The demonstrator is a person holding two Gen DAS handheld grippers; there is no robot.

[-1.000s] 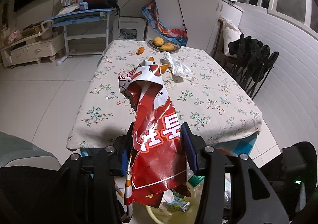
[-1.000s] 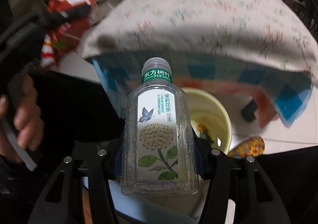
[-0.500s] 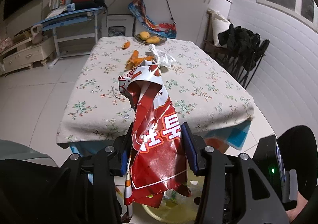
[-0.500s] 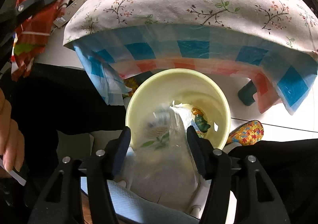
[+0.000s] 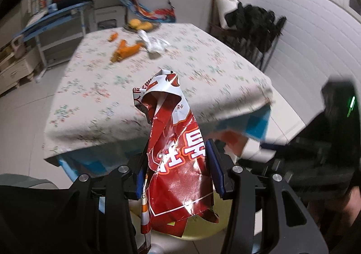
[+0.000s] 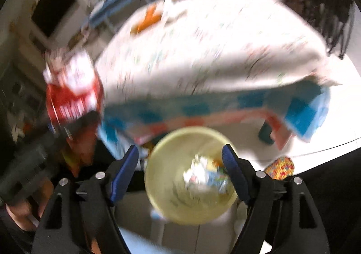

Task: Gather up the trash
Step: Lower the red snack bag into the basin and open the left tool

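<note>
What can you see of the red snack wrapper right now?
The red snack wrapper is a crumpled, glossy foil-like bag, red with large white characters and white panels near its folded-over top. It stands roughly upright, clamped between the blue-padded jaws of the left gripper, with its torn lower edge hanging below them over the yellow bin. Nothing else touches it. The blurred right wrist view shows it held beside the table edge.
</note>
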